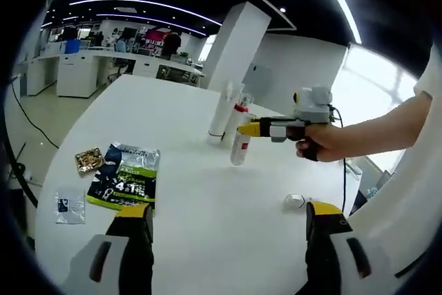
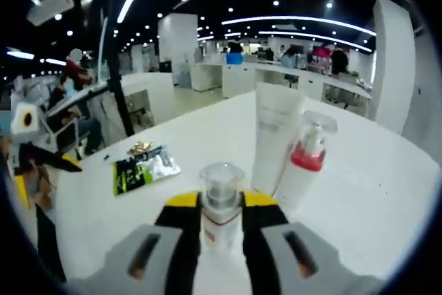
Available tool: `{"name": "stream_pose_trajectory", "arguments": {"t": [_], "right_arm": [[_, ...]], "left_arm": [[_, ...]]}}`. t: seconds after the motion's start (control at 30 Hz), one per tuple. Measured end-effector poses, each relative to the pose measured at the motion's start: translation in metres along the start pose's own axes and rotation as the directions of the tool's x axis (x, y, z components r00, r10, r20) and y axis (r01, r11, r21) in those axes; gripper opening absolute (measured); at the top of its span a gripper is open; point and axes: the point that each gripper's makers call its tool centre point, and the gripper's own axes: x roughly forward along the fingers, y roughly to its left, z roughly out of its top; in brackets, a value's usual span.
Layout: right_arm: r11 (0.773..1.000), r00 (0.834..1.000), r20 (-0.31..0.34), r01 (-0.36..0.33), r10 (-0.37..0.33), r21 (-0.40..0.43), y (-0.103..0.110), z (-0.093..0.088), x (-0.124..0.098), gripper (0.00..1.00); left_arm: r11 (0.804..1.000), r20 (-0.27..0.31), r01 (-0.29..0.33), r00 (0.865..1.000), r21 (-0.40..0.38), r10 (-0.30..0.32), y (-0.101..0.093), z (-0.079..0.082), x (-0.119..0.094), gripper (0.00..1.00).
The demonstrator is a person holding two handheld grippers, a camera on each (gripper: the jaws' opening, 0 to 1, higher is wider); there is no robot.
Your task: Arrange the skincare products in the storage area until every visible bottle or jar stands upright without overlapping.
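Skincare bottles stand together toward the far side of the white table [image 1: 200, 240], the largest a tall white tube [image 2: 276, 136] resting on its cap end. Just beside it, apparently touching, is a white pump bottle [image 2: 304, 160] with a red collar under a clear cap. Nearest the right gripper [image 2: 221, 222] is a small spray bottle [image 2: 221, 205] with a clear cap and a red band on its label — the yellow-tipped jaws are clamped on its body on both sides, and it stands upright on the table. What the opaque tube and bottles contain cannot be told.

In the left gripper view the same group appears upright, with a person's hand [image 1: 324, 144] holding the right gripper against the spray bottle. The left gripper [image 1: 224, 222] hovers over the near table, its jaws wide apart with nothing between them.

Left of it lies a flat green-and-black packet [image 1: 126, 177], a small gold wrapper [image 1: 88, 159] and a clear sachet [image 1: 70, 208]. A small clear cap-like item [image 1: 295, 201] lies near the right jaw.
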Motion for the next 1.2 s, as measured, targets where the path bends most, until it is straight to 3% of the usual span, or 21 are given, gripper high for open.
{"name": "stream_pose_trajectory", "arguments": {"t": [0.47,0.93,1.2], "right_arm": [[0.999,1.000,0.014,-0.016,0.017,-0.034,-0.004,-0.004,0.031,0.20],[0.998,0.996,0.066,-0.051,0.053,-0.033,-0.003,-0.007,0.027,0.21],[0.999,0.997,0.058,-0.049,0.050,-0.024,-0.002,-0.011,0.023,0.21]], "left_arm": [[0.999,-0.017,-0.051,0.999,0.003,0.051,0.023,0.009,-0.008,0.92],[0.999,-0.024,-0.051,0.998,-0.006,0.050,0.027,0.011,0.005,0.92],[0.998,-0.027,-0.055,0.998,-0.005,0.055,0.033,0.011,0.004,0.92]]}}
